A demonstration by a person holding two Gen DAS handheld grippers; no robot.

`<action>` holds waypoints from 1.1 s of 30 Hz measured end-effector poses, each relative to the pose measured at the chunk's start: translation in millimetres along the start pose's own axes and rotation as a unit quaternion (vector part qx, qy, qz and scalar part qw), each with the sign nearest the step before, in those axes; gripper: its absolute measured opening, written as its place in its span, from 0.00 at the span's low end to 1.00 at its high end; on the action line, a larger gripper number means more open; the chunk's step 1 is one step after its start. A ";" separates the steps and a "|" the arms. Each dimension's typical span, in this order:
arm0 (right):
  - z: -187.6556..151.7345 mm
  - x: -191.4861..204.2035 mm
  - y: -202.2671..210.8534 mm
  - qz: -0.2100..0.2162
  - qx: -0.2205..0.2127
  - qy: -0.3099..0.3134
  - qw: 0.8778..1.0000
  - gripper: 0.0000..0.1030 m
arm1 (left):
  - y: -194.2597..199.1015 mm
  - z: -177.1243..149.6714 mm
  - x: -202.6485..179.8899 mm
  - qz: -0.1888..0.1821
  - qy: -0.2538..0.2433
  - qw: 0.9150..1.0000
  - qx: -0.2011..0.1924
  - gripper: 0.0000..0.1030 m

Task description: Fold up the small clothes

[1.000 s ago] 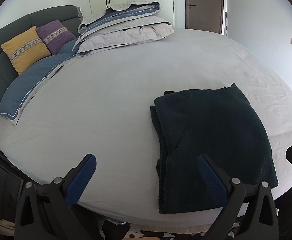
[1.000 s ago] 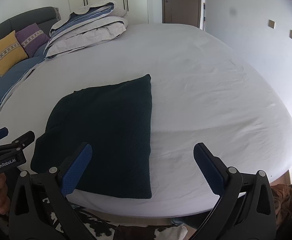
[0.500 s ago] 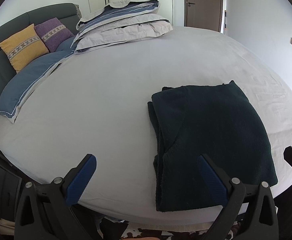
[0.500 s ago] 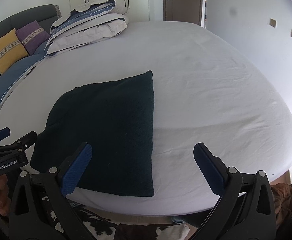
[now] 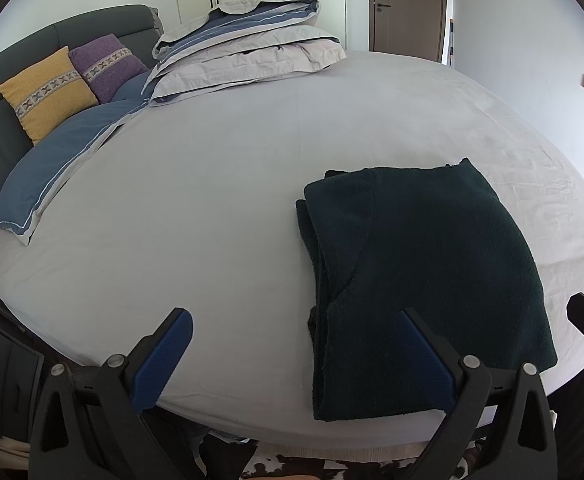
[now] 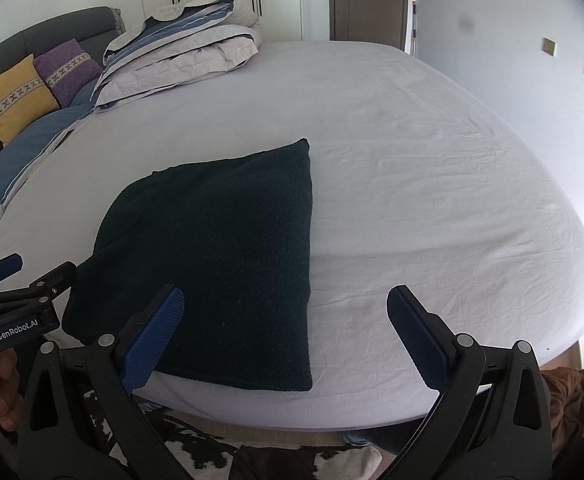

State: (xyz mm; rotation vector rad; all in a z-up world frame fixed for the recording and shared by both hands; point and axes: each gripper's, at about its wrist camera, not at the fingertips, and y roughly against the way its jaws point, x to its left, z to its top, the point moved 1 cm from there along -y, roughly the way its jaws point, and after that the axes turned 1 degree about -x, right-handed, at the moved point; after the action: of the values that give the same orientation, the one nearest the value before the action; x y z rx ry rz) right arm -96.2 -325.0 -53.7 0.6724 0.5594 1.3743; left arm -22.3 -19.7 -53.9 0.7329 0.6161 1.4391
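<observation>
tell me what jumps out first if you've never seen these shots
A dark green folded garment lies flat near the front edge of the pale bed sheet. At the head of the bed sit a yellow cushion, a purple cushion and a folded duvet. Both hand-held grippers, left and right, hover open in front, holding nothing.

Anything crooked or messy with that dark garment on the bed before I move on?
Mostly tidy. The dark green sweater lies folded flat near the bed's front edge. Only its left side looks uneven: stacked layers stick out there instead of lining up. Both claws are open and off it.
</observation>
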 end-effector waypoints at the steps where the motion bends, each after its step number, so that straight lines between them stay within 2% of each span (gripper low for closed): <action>1: -0.1 0.3 -0.2 0.000 0.000 0.000 1.000 1.00 | -0.1 0.1 0.1 0.000 0.000 1.000 0.000 1.00; 33: -2.1 -0.7 -6.6 0.009 0.004 0.005 1.000 1.00 | 1.6 -0.9 -1.9 0.000 -0.002 1.000 0.001 1.00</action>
State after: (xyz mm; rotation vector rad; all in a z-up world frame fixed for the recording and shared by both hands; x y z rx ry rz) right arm -93.3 -325.8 -59.9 0.6793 0.5679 1.3926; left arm -24.1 -21.5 -53.3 0.7367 0.6139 1.4377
